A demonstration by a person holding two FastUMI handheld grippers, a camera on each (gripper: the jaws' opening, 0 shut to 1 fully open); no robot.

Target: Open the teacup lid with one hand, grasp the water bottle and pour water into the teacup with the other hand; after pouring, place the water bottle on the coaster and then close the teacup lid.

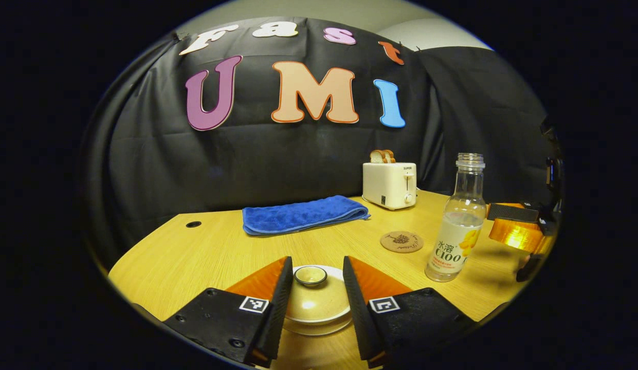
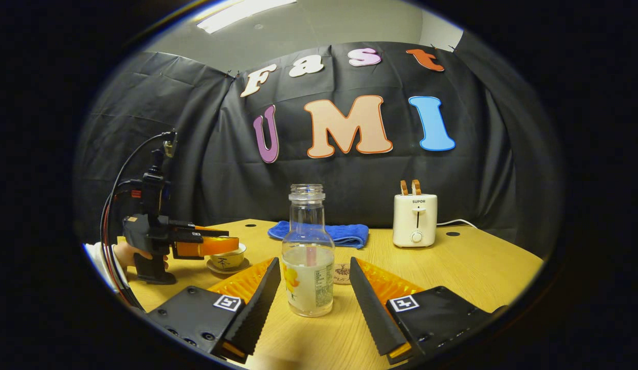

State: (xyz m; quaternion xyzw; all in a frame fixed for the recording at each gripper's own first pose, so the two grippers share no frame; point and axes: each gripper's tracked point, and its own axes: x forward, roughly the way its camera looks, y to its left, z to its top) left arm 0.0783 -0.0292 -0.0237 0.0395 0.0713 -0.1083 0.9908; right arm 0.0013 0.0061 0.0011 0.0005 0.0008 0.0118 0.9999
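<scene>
Left hand-held gripper (image 1: pixel 316 290): jaws apart, flanking teacup lid (image 1: pixel 314 298), bottom centre; no contact evident. Lid likely ceramic, smooth, fragile; take by knob (image 1: pixel 310 276).

Right hand-held gripper (image 2: pixel 311 293): jaws apart, straddling water bottle (image 2: pixel 308 257), centre. Uncapped, partly filled, probably light, slippery; grip mid-body.

Coaster (image 1: pixel 401 241) beyond, on counter (image 1: pixel 195 257).
</scene>
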